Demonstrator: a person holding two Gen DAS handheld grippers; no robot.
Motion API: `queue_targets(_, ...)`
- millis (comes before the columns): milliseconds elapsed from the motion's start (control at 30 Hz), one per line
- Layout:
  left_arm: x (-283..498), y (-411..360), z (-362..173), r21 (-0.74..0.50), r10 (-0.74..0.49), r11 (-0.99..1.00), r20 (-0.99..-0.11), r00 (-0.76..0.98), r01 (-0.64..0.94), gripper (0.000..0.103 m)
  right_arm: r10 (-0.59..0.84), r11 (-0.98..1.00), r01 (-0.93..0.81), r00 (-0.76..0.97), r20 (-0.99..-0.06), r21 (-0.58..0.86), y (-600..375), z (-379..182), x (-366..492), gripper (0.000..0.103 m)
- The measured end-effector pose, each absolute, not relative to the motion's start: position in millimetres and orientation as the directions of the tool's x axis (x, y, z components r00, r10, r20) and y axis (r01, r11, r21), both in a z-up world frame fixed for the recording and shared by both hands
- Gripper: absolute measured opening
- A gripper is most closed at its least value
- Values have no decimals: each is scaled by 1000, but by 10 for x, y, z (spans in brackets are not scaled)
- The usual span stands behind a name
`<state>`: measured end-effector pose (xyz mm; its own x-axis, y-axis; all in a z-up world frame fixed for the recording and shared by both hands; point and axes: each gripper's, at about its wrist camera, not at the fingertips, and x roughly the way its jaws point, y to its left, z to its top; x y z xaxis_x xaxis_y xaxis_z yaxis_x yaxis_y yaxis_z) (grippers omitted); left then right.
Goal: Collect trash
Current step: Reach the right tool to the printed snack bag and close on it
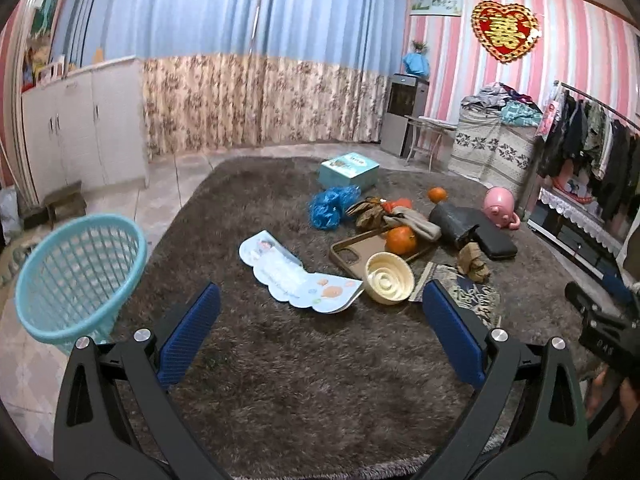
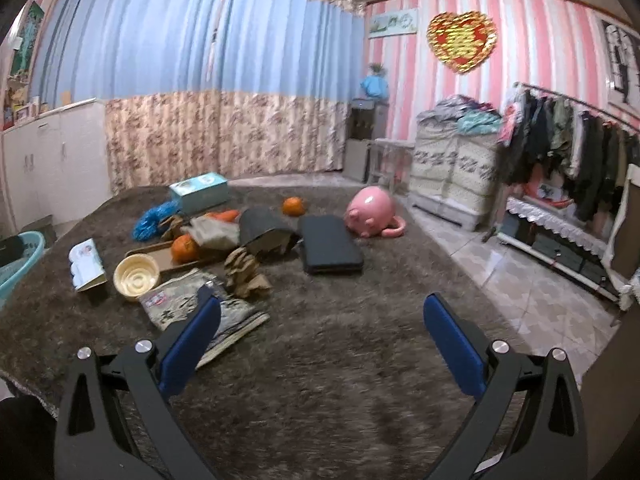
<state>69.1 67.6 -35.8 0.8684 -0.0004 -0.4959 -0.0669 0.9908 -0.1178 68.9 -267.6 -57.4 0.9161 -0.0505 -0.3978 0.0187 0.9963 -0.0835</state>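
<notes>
A turquoise mesh basket point(image 1: 76, 276) stands at the rug's left edge; its rim shows in the right wrist view point(image 2: 24, 258). Litter lies on the brown shag rug point(image 1: 312, 380): a light blue printed card package point(image 1: 296, 276), a cream plastic bowl point(image 1: 388, 282), a crumpled blue plastic bag point(image 1: 332, 206), a crumpled brown paper point(image 2: 244, 272) and a flat patterned packet point(image 2: 188, 300). My left gripper point(image 1: 320, 320) is open and empty, just short of the card package. My right gripper point(image 2: 322, 328) is open and empty, its left finger over the patterned packet.
Two oranges point(image 1: 400, 240) point(image 1: 437, 194), a brown phone case point(image 1: 360, 254), a black case point(image 2: 328, 248), a teal box point(image 1: 349, 170), a pink pig toy point(image 2: 370, 210) and gloves lie further back. White cabinets stand left, a clothes rack point(image 2: 568, 152) right.
</notes>
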Motion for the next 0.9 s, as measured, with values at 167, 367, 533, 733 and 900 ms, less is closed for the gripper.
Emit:
queue_targets(167,770,718,-431,-77,45,992,-496,867,-95,98,14,986,-88,889,-459,-140,-2401,-762,866,99)
queue_targets(367,855,874,-443,-68,61,992,-496,866,-109,98,90,971,-194,837,-540,-138,-2110,-1013,1098,99)
queue_targets(533,932,954,-516,-79,49,991,-517,854,-104,98,76,960,-215,815,-575,-179,-1965,-1182,1278,99)
queue_targets(733,1030,837,-607,-50,26,997,-548,836,-63,98,145,943,-293,790,-596,-159,-1929,-1205,1388,59)
queue_targets(900,1169,712,-706,-65,-37,998,-582,812,-2,98,216,932,-347,766,-606,-106,-2022,-1160,1416,28)
